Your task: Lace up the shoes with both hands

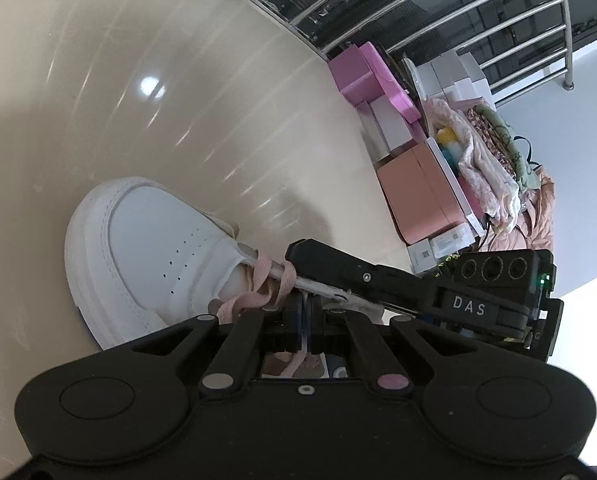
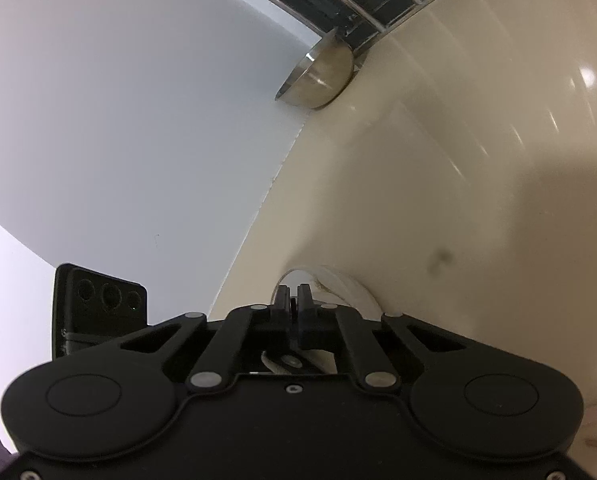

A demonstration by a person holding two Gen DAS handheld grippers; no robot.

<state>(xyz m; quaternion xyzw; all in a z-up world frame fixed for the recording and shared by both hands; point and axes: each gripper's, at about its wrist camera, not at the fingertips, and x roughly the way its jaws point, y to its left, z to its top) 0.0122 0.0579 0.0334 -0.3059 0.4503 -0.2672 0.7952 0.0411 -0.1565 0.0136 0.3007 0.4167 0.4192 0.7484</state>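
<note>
Left wrist view: a white shoe [image 1: 138,248] lies on the glossy cream floor [image 1: 178,80], toe pointing up and left, away from the camera, its long axis running diagonally toward the left tongs [image 1: 306,316]; a pink lace [image 1: 258,284] crosses the eyelets near the tongue, and one strand runs straight back into these tongs, which are pressed together on it; the right tongs [image 1: 298,250] reach in from the right, their tip just beside the lace crossings over the tongue; boxes [image 1: 418,192] and folded cloth are stacked well apart by a railing.

Right wrist view: the right tongs [image 2: 294,300] stand nearly together, a narrow gap between them; whether they pinch anything I cannot tell; only a white curved edge, likely the shoe [image 2: 338,280], shows just beyond them; no lace visible here.

Judging by this, the left side is nearer the lace, which leads forward and left from it.
</note>
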